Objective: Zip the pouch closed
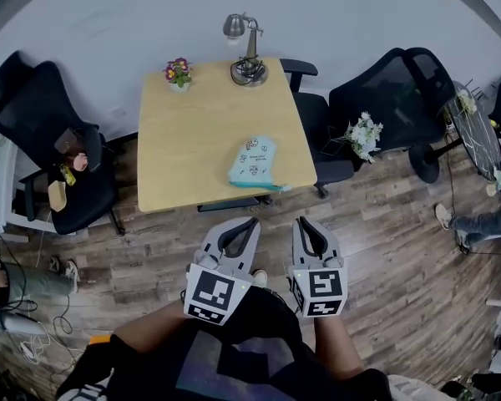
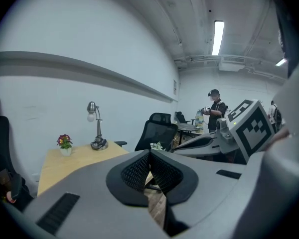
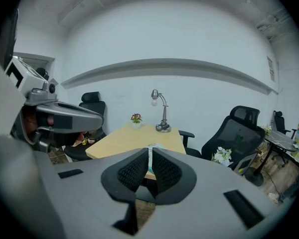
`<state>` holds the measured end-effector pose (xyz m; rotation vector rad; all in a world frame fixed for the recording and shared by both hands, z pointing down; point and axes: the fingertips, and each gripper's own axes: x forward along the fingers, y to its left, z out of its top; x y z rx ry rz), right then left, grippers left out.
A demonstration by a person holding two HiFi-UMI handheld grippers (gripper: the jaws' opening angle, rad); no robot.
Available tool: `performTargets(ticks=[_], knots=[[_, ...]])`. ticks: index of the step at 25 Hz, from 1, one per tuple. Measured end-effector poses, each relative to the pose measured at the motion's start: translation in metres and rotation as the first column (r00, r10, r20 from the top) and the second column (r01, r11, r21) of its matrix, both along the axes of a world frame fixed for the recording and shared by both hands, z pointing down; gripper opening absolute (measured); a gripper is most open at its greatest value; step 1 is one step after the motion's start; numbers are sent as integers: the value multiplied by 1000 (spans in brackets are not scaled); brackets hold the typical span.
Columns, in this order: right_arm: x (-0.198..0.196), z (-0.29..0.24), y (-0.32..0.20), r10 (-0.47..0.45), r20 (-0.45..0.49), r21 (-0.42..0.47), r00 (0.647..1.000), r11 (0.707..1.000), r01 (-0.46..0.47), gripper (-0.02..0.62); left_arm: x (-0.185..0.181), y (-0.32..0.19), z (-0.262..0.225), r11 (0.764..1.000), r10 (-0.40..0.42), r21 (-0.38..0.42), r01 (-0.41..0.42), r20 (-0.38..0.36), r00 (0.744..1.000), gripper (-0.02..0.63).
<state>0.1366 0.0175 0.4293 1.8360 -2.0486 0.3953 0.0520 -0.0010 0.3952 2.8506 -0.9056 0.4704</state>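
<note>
A light teal printed pouch (image 1: 252, 162) lies flat on the wooden table (image 1: 192, 140), near its front right corner. Both grippers hang over the floor, short of the table's near edge and apart from the pouch. My left gripper (image 1: 251, 221) has its pads (image 2: 139, 171) pressed together with nothing between them. My right gripper (image 1: 302, 220) is shut too, and its pads (image 3: 164, 171) are empty. In the right gripper view a sliver of the pouch (image 3: 153, 145) shows just above the jaw tips.
A desk lamp (image 1: 246, 57) and a small flower pot (image 1: 178, 72) stand at the table's far edge. Black office chairs (image 1: 50, 149) (image 1: 384, 98) flank the table, with white flowers (image 1: 363, 134) at the right. A person (image 2: 217, 111) stands far off.
</note>
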Motion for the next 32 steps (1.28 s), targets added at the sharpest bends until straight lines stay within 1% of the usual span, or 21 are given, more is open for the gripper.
performTargets(ticks=[3, 10, 13, 16, 20, 24, 29, 32], knots=[[-2, 2, -13, 26, -15, -18, 1000, 999, -26, 18, -7, -18, 5, 1000, 22, 0, -22, -2, 1000, 9], [-10, -8, -44, 79, -96, -24, 992, 996, -82, 18, -20, -56, 9, 997, 81, 3, -81, -42, 996, 10], [-15, -13, -55, 76, -131, -19, 988, 997, -79, 18, -25, -68, 9, 996, 92, 4, -92, -63, 994, 11], [-20, -10, -63, 64, -160, -37, 985, 997, -71, 18, -32, -77, 10, 996, 91, 8, -90, -70, 993, 10], [-23, -3, -75, 26, -198, -71, 980, 997, -41, 18, -39, -94, 9, 997, 71, 13, -70, -78, 994, 10], [-17, 10, -90, -29, -235, -112, 972, 994, 2, 29, -39, -109, 15, 998, 56, 16, -55, -68, 996, 11], [-14, 37, -102, -144, -243, -191, 959, 977, 99, 57, -36, -130, 30, 999, 17, 31, -16, -44, 999, 11], [-10, 52, -111, -208, -235, -226, 949, 962, 155, 71, -29, -143, 45, 1000, -6, 26, 6, -9, 1000, 11]])
